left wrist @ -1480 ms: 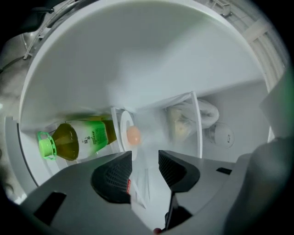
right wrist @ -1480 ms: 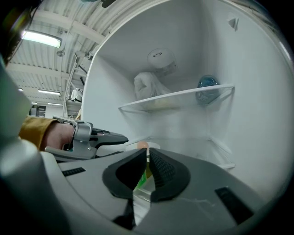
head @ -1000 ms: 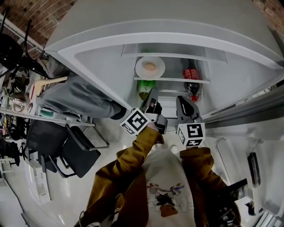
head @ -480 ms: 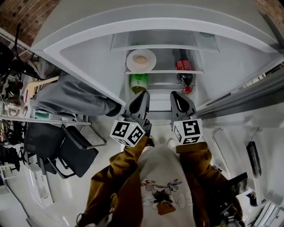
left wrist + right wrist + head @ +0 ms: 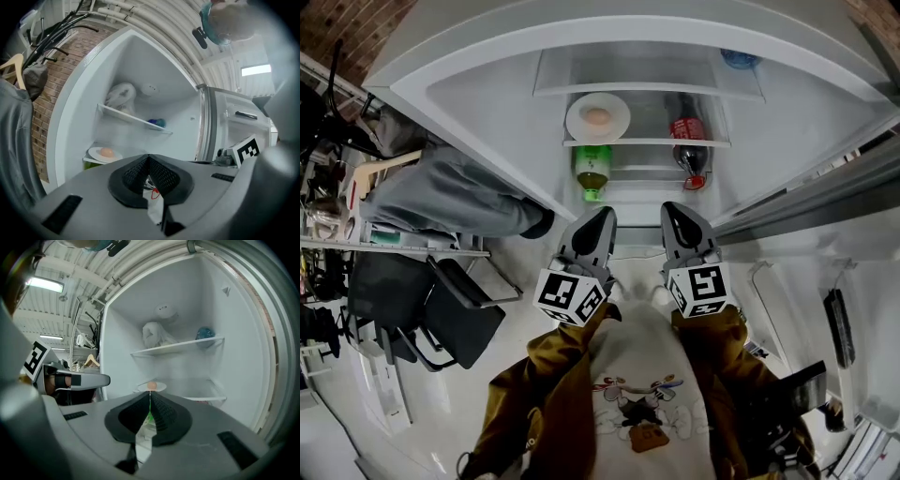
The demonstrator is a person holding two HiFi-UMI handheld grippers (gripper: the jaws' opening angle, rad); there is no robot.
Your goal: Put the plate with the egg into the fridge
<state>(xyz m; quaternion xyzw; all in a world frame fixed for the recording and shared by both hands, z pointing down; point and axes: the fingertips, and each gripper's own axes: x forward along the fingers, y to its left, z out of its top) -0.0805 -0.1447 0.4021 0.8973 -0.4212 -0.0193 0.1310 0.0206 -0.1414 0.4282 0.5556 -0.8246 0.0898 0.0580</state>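
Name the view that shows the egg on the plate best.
Head view: it looks down on the plate, so the egg shows whole at its middle. The left gripper view shows both side-on; the right gripper view shows them small, edge-on.

brick wall (image 5: 347,23) | pale floor (image 5: 412,412) | black chair (image 5: 464,323) | ceiling strip light (image 5: 44,284) lit

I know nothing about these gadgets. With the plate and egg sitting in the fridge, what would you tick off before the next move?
1. Plate on the fridge shelf: ok.
2. Egg on the plate: ok, near its middle.
3. Left gripper empty: ok, jaws together on nothing.
4. Right gripper empty: ok, jaws together on nothing.
5. Plate apart from the red-labelled soda bottle: ok.
6. Fridge closed: not ok, it stands open.
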